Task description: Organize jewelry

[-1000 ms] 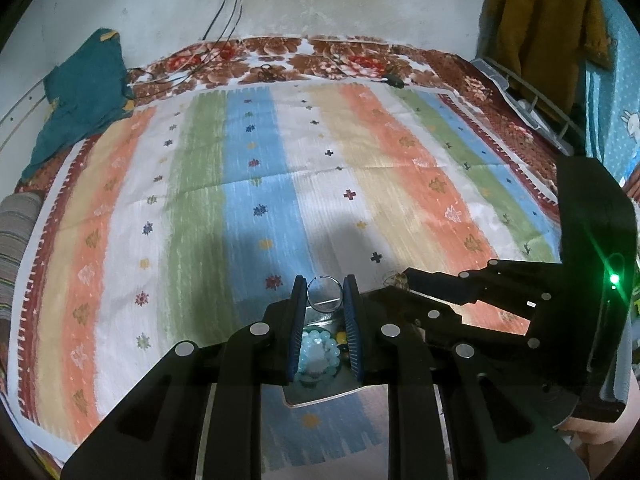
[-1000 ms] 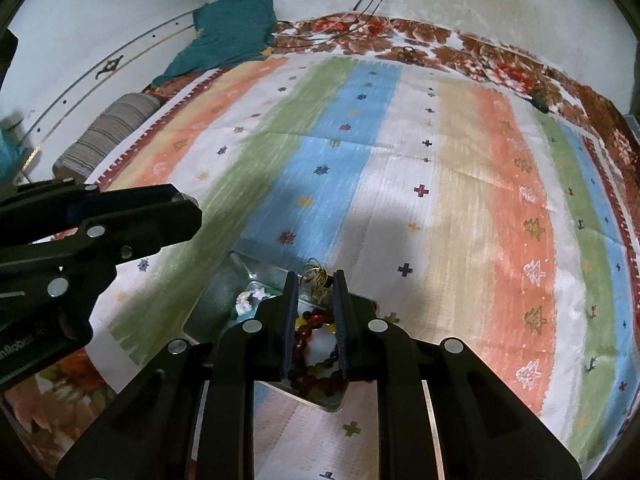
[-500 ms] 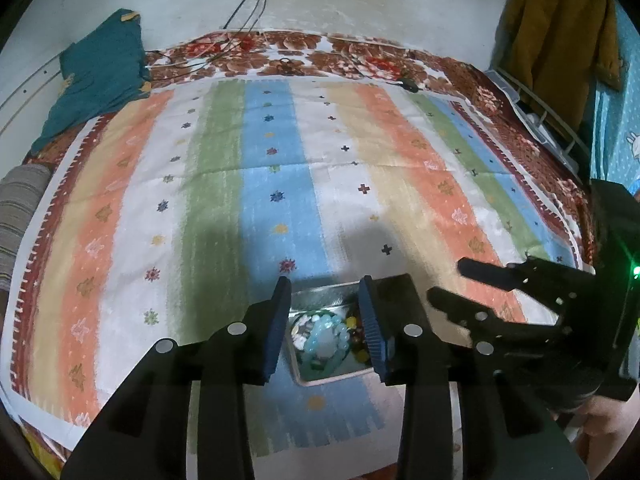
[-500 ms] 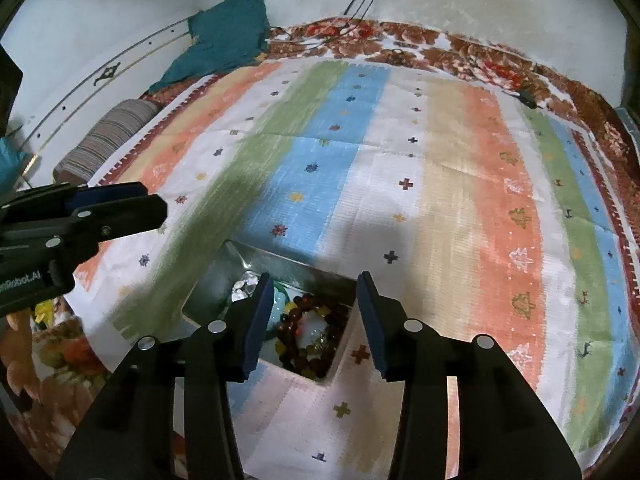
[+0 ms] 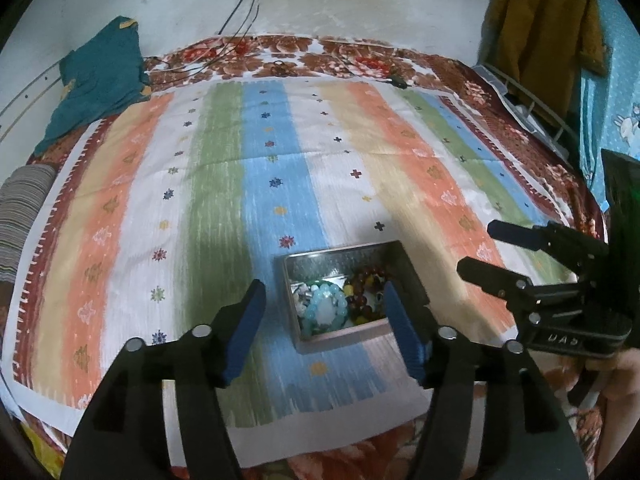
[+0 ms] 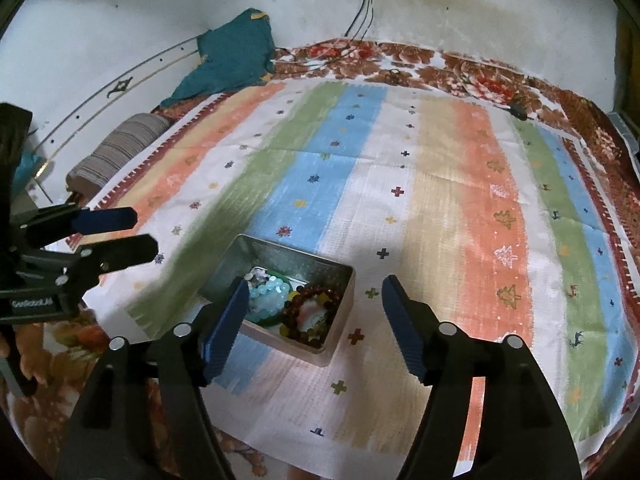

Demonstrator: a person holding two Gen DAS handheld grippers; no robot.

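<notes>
Both your grippers have backed away from the metal tin point(image 5: 340, 256) since a second ago; left gripper point(image 5: 324, 332) and right gripper point(image 6: 316, 328) hold nothing, jaws opening. Light-blue bracelet point(image 5: 326, 310) and brown bead bracelet point(image 6: 310, 312) lie inside the tin on the striped cloth point(image 5: 224, 184); no loose jewelry shows, so you look nearly finished.

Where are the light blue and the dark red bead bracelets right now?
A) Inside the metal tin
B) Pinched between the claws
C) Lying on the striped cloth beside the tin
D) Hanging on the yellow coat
A. In both wrist views the light blue bead bracelet and the dark red bead bracelet lie inside the metal tin, nothing between either gripper's fingers.
</notes>
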